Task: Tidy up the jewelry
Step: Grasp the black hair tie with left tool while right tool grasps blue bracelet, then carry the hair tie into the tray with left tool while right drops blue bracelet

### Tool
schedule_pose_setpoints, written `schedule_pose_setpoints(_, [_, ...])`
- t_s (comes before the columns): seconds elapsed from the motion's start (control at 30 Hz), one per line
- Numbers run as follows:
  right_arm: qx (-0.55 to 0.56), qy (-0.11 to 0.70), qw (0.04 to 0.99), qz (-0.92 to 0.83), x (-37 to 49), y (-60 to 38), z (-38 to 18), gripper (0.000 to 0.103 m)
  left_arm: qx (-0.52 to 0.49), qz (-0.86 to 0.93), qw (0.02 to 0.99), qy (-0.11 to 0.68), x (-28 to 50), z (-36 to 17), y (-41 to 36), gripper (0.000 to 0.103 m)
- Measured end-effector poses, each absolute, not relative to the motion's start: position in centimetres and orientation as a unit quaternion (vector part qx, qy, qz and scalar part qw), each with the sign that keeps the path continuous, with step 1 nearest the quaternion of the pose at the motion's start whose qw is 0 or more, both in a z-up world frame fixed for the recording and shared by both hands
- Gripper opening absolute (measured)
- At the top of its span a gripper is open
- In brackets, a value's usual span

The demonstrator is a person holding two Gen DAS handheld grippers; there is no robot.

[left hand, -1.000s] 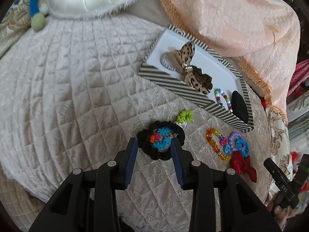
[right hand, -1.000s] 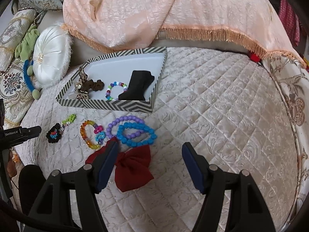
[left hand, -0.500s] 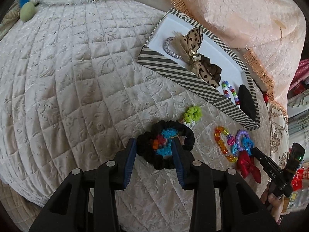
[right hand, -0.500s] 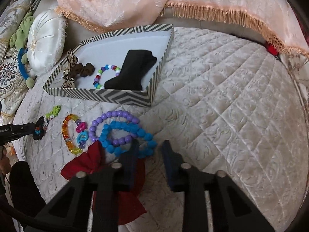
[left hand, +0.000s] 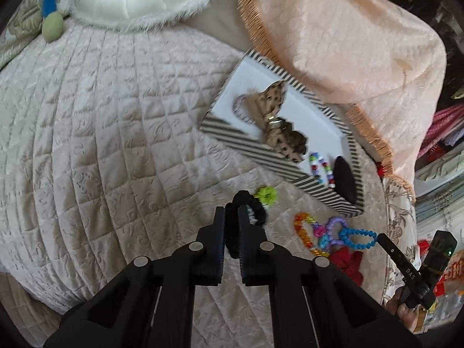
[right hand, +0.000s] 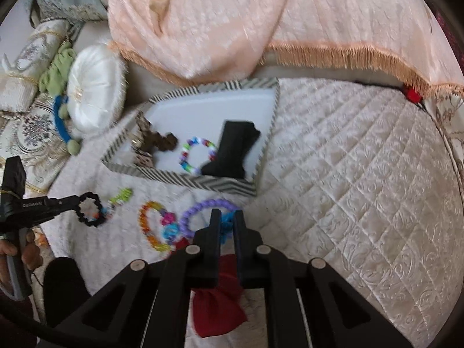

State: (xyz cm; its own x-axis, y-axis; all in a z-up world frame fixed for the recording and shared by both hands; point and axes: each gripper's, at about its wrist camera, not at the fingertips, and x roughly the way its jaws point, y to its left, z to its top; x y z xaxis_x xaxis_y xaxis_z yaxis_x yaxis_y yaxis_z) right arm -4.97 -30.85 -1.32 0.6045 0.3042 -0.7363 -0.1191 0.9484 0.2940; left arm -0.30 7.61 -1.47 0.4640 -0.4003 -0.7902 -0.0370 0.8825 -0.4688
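My left gripper [left hand: 231,211] is closing its jaws, and the pads pinch a black scrunchie [left hand: 253,207] with coloured bits, lifted slightly off the quilt. From the right wrist view the same scrunchie [right hand: 90,213] hangs as a ring at the left gripper's tip [right hand: 76,203]. My right gripper [right hand: 225,217] is closing too, with its pads on a blue bead bracelet [right hand: 227,220]. That blue bracelet [left hand: 358,235] is linked through a purple one [right hand: 200,211]. A red bow [right hand: 220,310] lies under the right gripper. The striped tray [right hand: 185,180] sits just beyond.
In the tray lie a leopard bow [right hand: 153,142], a multicolour bead bracelet [right hand: 197,155] and a black fabric piece [right hand: 235,150]. An orange bead bracelet [right hand: 146,223] and a lime-green bit [left hand: 266,195] lie on the quilt. A peach fringed throw [right hand: 232,23] and a white cushion [right hand: 92,87] lie behind.
Both grippers went from open to shut. The left one closed on the black scrunchie and raised it. The right one closed on the blue bracelet above the red bow.
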Motion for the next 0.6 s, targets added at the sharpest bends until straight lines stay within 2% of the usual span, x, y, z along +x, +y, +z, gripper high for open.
schedule_pose_setpoints(0.43, [0.099, 0.385, 0.908, 0.136, -5.5, -30.2, 3.4, 0.005, -0.177, -0.149, 0.854, 0.466, 0.2, 4.5, 4.1, 0.000])
schedule_pose_setpoints(0.6, [0.096, 0.403, 0.901, 0.130, -4.7, -30.6, 2.9, 0.005, -0.165, -0.161, 0.855, 0.465, 0.7, 4.7, 2.4, 0.000])
